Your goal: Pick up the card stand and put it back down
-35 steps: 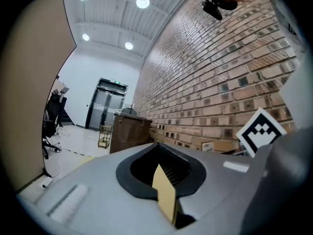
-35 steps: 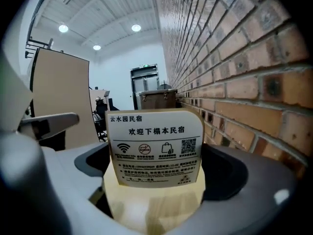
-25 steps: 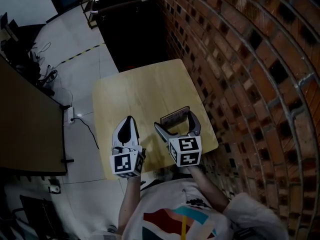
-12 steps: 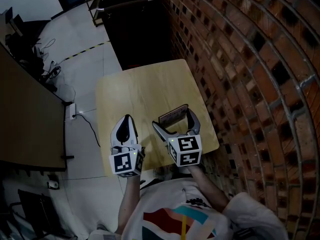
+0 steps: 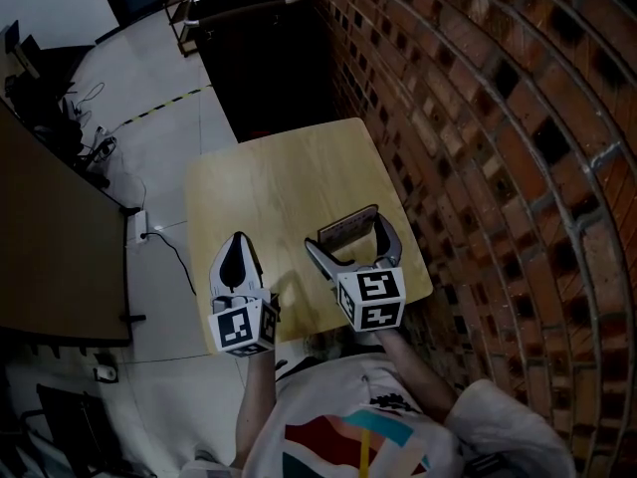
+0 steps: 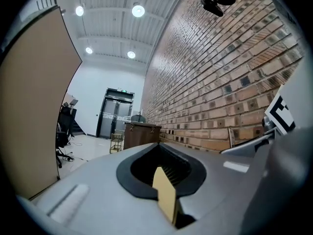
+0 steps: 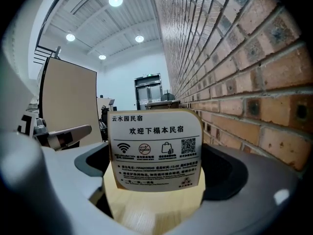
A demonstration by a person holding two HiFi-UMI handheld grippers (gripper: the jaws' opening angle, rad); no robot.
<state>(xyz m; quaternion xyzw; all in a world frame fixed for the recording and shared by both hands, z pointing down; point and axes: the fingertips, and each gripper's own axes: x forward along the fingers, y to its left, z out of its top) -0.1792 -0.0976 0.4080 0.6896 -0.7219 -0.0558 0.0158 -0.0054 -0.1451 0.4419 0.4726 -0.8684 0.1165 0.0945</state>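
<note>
The card stand [image 5: 347, 231], a wooden base holding a white printed card, stands near the right front edge of the light wooden table [image 5: 279, 172]. My right gripper [image 5: 344, 237] is open, one jaw on each side of the stand and neither touching it. In the right gripper view the card stand [image 7: 155, 151] fills the middle, upright between the wide-apart jaws of the right gripper [image 7: 159, 166]. My left gripper [image 5: 237, 254] hovers over the table's front left part, shut and holding nothing. In the left gripper view only a thin tan sliver shows between the jaws of the left gripper [image 6: 168, 192].
A curved brick wall [image 5: 478, 118] runs close along the table's right side. A dark cabinet [image 5: 254, 58] stands beyond the far edge. A brown partition [image 5: 50, 237] and cables with a socket strip [image 5: 142, 229] lie on the floor to the left.
My left gripper has drifted a little to the left and back toward the person. The right gripper and the card stand have stayed put.
</note>
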